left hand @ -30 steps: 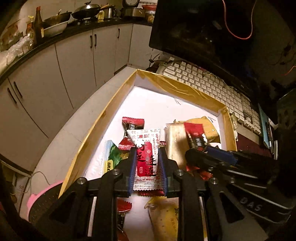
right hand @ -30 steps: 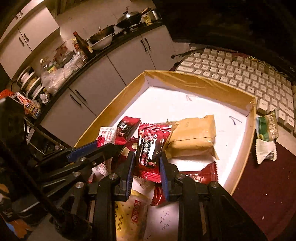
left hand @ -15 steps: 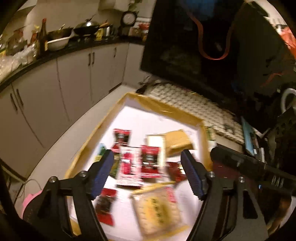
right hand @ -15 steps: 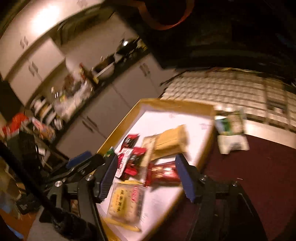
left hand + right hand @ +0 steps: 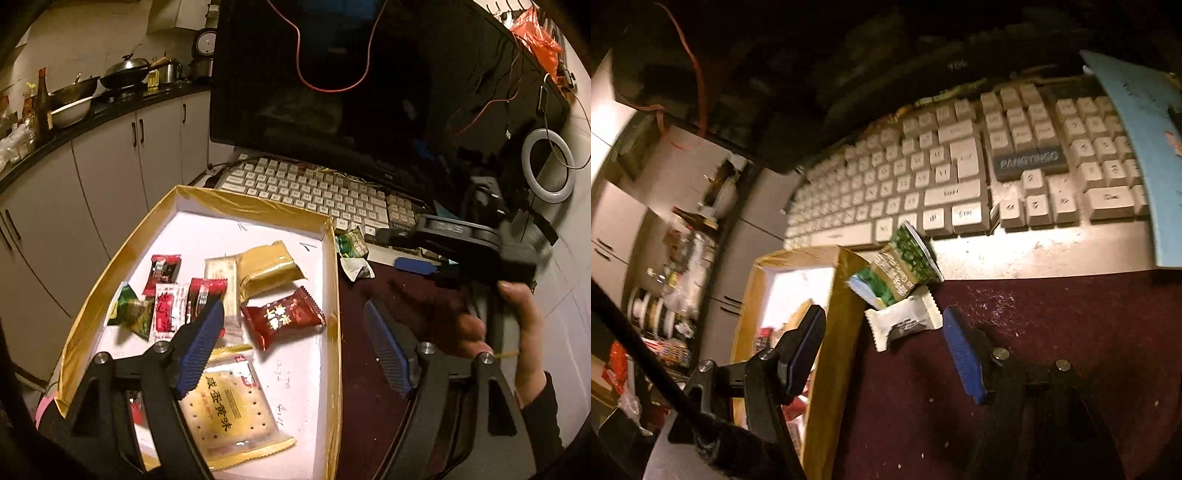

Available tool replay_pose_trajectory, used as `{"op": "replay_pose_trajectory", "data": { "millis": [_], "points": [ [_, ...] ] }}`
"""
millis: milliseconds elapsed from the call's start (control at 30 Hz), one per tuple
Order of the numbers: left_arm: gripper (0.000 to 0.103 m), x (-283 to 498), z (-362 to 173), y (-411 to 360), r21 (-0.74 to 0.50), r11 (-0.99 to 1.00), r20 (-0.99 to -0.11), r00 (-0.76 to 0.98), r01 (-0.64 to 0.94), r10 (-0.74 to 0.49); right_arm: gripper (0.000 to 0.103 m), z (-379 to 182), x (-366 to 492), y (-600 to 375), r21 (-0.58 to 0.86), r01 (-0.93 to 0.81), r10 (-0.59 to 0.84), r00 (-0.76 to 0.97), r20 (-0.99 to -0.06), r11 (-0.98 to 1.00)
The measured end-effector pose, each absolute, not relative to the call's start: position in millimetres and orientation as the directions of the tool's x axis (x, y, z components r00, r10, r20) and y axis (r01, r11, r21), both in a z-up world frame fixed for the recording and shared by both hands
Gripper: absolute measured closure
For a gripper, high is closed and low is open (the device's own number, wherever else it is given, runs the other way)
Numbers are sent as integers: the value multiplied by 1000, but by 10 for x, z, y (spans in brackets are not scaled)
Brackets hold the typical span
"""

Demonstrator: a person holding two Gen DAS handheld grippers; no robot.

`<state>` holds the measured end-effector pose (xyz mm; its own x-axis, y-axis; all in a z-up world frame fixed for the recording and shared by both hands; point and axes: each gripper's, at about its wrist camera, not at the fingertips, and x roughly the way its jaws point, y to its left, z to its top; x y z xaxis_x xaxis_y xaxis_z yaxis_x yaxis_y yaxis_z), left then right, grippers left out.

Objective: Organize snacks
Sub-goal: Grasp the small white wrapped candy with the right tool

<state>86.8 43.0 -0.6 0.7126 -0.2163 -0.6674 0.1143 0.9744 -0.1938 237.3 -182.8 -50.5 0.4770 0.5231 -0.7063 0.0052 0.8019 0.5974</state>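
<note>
A shallow gold-edged box (image 5: 336, 295) holds several snack packets: a red candy packet (image 5: 282, 315), a yellow cracker pack (image 5: 229, 406), a tan packet (image 5: 267, 266) and small red sachets (image 5: 201, 295). My left gripper (image 5: 295, 350) is open and empty above the box's near right part. My right gripper (image 5: 882, 350) is open and empty over the dark red mat, facing a green packet (image 5: 897, 269) and a white packet (image 5: 905, 321) that lie outside the box (image 5: 834, 332) by the keyboard. These two also show in the left wrist view (image 5: 351, 245).
A white keyboard (image 5: 960, 177) lies behind the packets, under a dark monitor (image 5: 369, 92). A blue sheet (image 5: 1137, 147) covers the keyboard's right end. Kitchen cabinets (image 5: 92, 166) stand to the left. A ring light (image 5: 548, 166) stands at the right.
Both grippers let go of their red packets in the box, opened wide and pulled back. The right gripper swung right, out over the mat toward the two loose packets.
</note>
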Motion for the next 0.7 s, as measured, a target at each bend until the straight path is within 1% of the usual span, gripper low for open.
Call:
{"op": "replay_pose_trajectory", "data": {
  "millis": [67,133,233,267,500,567,600,633,700],
  "points": [
    [24,852,-15,442,-194,975,-671,711,106,-210,37,-498,2412,-1724,548,-9,484,479,-732,837],
    [24,860,-22,472,-204,974,-673,708,97,-211,39,-538,2448,-1622,498,15,437,457,-775,867],
    [24,856,-19,510,-211,973,-674,707,92,-213,52,-616,2393,-1577,464,109,375,442,-815,879],
    [24,847,-15,523,-212,973,-671,710,90,-212,52,-620,2357,-1547,445,126,349,447,-823,887],
    [24,830,-37,574,-216,973,-669,713,80,-208,52,-677,2459,-1534,487,248,339,465,-818,837],
    [24,830,-43,588,-219,972,-670,712,80,-210,52,-665,2507,-1482,472,260,314,475,-822,842],
    [24,829,-46,597,-222,972,-671,711,79,-211,52,-654,2514,-1432,442,253,284,481,-829,861],
    [24,830,-50,601,-222,972,-672,710,78,-211,54,-629,2531,-1384,415,240,265,480,-836,877],
    [24,827,-49,607,-223,972,-672,709,79,-212,63,-615,2479,-1305,361,202,227,484,-845,910]
  ]
}}
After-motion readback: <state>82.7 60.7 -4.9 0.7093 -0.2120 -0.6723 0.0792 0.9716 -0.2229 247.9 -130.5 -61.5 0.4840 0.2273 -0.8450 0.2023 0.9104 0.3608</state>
